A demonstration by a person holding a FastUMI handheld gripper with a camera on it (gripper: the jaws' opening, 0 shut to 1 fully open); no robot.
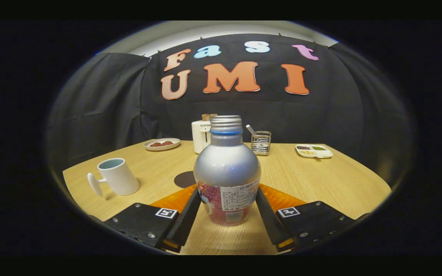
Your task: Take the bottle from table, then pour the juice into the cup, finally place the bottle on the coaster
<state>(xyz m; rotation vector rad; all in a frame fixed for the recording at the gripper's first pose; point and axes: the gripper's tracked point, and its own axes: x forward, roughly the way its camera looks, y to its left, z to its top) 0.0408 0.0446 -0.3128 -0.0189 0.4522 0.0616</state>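
A silver bottle (226, 168) with a threaded neck, no cap and a red label stands upright between my fingers. My gripper (227, 199) is shut on its lower body, one finger pressing each side at the label. I cannot tell whether its base touches the table. A white cup (116, 176) with its handle towards me stands on the wooden table (320, 180), ahead and to the left of the fingers. A dark round coaster (184, 179) lies just beyond the left finger, partly hidden by the bottle.
Along the table's far edge stand a plate with brown food (162, 144), a white appliance (200, 136), a wire holder (261, 142) and a divided white tray (314, 151). Black cloth walls close in the booth behind.
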